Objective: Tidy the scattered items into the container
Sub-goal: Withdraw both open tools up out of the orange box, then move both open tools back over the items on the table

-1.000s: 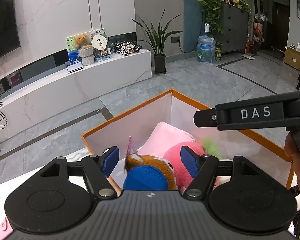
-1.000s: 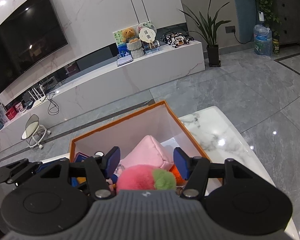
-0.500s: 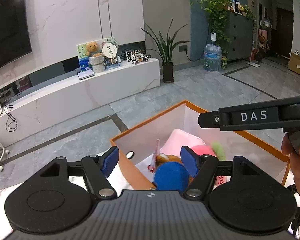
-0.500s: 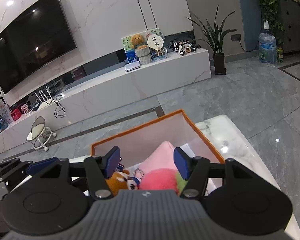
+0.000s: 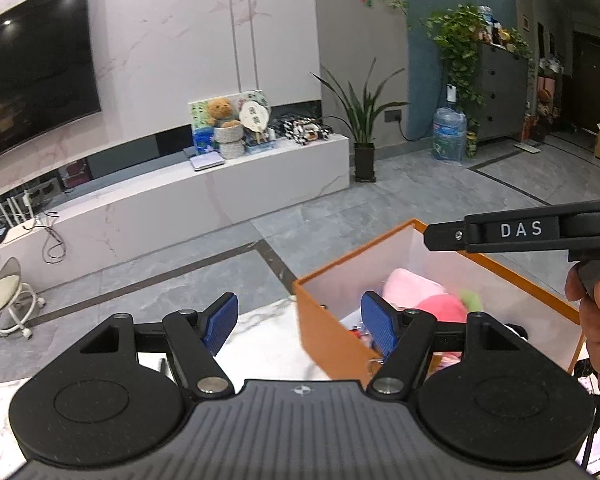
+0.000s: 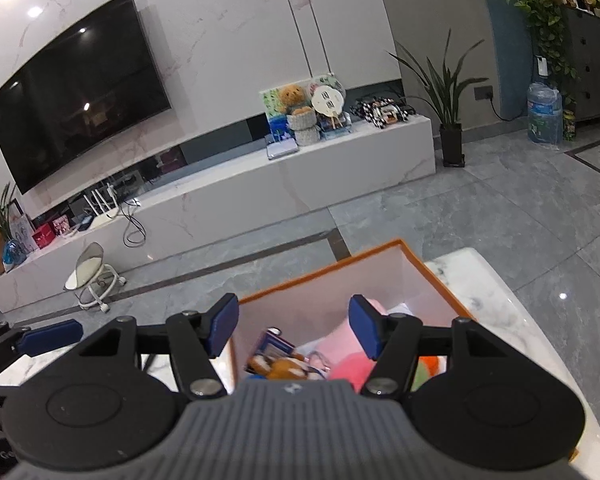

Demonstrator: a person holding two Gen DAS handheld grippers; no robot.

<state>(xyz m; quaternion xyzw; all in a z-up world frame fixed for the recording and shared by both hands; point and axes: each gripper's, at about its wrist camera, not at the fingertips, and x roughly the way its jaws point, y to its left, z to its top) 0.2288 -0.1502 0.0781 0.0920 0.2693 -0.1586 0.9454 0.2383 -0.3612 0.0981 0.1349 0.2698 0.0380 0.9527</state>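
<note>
L hand-held gripper [image 5: 300, 322] empty, box [image 5: 332, 336] beneath-right

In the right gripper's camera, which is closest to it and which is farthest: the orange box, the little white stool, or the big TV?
1. Orange box, just ahead of the right gripper.
2. White stool, on the floor, left.
3. TV, on the far wall.

Half hidden behind the right gripper [image 6: 293, 330]: box [image 6: 320, 276] contents, pink plush [image 6: 350, 368] cut by its body. Blurred, unreadable: small card [image 6: 275, 345] between the pads.
</note>
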